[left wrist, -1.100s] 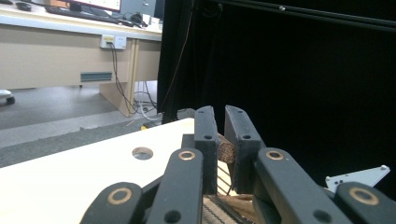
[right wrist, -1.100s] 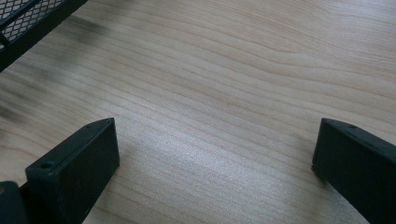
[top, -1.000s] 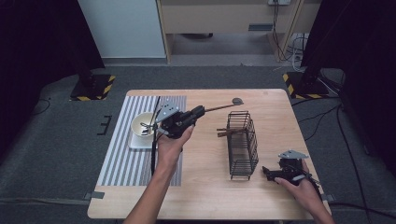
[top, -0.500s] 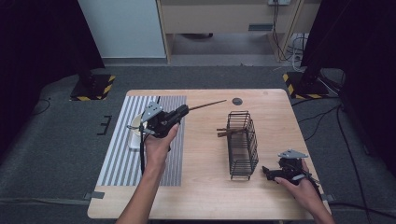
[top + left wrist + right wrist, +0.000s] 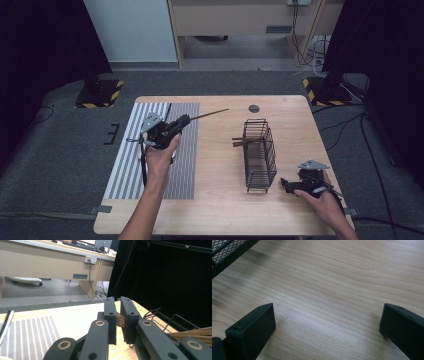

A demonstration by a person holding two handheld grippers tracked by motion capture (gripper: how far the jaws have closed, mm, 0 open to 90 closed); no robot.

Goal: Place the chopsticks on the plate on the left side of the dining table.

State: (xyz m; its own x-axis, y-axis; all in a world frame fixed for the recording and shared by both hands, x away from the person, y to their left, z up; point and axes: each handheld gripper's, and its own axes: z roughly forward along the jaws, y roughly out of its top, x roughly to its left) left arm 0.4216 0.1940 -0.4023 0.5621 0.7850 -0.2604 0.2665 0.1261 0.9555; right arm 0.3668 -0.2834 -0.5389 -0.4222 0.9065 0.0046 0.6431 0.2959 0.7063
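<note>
My left gripper (image 5: 185,120) hangs over the striped mat (image 5: 130,170), shut on one end of a thin brown stick (image 5: 210,114) that points right, toward the table's middle. In the left gripper view the black jaws (image 5: 118,312) pinch the stick's brown end (image 5: 121,320). A black wire basket (image 5: 260,155) stands right of centre with several brown sticks (image 5: 240,142) poking out of its left side. My right gripper (image 5: 286,183) rests on the wood by the basket's near corner, open with nothing between its jaws (image 5: 327,315).
A small dark round hole (image 5: 254,108) sits near the table's far edge. The basket's rim (image 5: 175,320) and its sticks (image 5: 197,332) lie to the right in the left gripper view. The basket's mesh corner (image 5: 227,250) is at the right gripper view's top left.
My left gripper has carried the stick leftward and a little down, from the table's middle to above the striped mat, and the hand now covers the white bowl there. The right gripper has not moved.
</note>
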